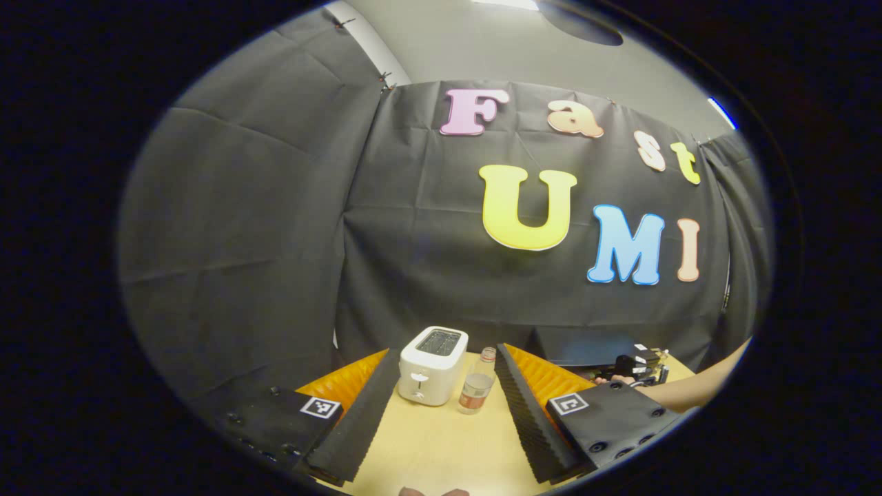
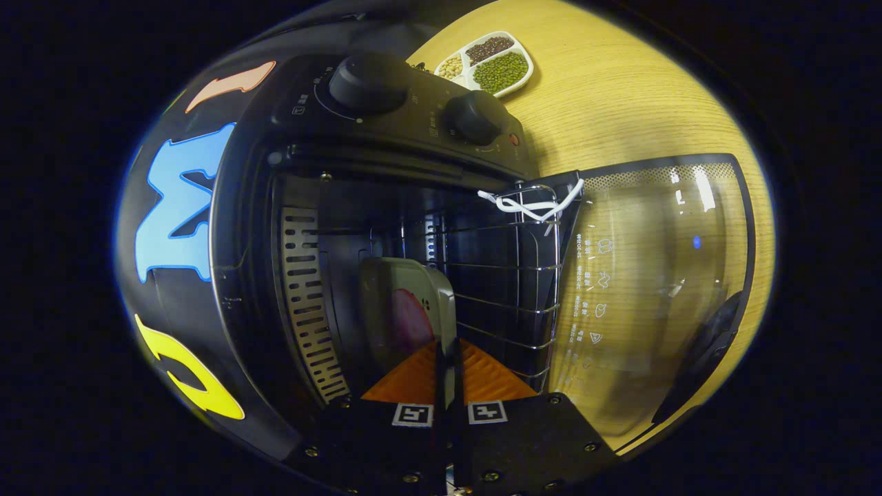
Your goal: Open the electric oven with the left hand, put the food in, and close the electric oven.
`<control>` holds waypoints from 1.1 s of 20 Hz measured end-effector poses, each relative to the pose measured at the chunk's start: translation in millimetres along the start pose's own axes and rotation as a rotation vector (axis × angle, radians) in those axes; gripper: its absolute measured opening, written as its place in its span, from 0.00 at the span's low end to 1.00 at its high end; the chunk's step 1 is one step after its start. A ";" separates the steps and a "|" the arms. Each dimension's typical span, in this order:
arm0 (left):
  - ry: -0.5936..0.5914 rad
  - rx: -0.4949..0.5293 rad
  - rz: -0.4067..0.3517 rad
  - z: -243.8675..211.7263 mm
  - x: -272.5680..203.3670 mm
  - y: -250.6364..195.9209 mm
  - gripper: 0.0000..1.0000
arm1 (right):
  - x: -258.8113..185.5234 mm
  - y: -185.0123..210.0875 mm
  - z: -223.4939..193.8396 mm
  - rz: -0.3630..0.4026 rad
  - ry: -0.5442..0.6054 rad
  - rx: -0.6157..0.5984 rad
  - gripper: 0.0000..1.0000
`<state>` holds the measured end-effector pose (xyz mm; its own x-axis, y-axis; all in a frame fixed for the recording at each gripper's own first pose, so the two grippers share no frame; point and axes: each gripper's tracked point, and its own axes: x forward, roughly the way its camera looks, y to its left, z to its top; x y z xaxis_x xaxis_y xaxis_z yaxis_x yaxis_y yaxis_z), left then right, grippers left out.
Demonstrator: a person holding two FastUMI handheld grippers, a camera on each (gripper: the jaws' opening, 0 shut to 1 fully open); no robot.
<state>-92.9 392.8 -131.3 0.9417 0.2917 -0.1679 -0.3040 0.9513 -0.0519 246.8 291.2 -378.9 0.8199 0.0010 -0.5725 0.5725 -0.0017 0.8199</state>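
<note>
1. My right gripper (image 2: 444, 368) has its jaws narrow, pressed on the edge of a flat tray (image 2: 406, 313) with something pinkish on it. I judge this is the food. It is already inside the electric oven (image 2: 386, 138), over the wire rack (image 2: 506, 275).
2. My left gripper (image 1: 441, 406) has its jaws wide and holds nothing. It hangs over the wooden table (image 1: 427, 448), pointing at a white toaster (image 1: 433, 364) and a small bottle (image 1: 477, 390).
3. Risk: if I let go while the tray is tilted, it may slide on the thin metal bars, which are smooth and have gaps.
4. Risk: the glass door (image 2: 654, 275) lies open, hinged down toward the table. When I pull back, my right gripper may knock its rim.
5. Risk: a white cord (image 2: 530, 203) is tied at the rack's corner. It may catch.
6. Materials: the oven body is dark and glossy with two round knobs; the tray looks matte with rounded corners.
</note>
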 end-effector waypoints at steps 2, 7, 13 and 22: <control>-0.005 -0.008 -0.019 0.4 6.2 -8.4 0.91 | -8.6 2.5 2.8 -0.002 0.009 -0.066 0.11; -0.021 -0.010 -0.137 4.9 20.9 -63.1 0.95 | -47.7 -1.1 7.2 -0.022 0.057 -0.330 0.36; -0.016 0.006 -0.294 1.2 30.0 -133.4 0.94 | -110.8 -8.3 55.3 -0.011 0.030 -0.749 0.40; -0.036 0.032 -0.345 5.7 25.1 -204.9 0.98 | -223.5 87.4 127.1 0.277 -0.261 -1.372 0.40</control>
<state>-6.2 205.8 -119.3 0.9928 -0.0451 -0.1106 0.0377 0.9969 -0.0687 113.6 163.8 -179.6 0.9664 -0.0211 -0.2560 0.0664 0.9833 0.1693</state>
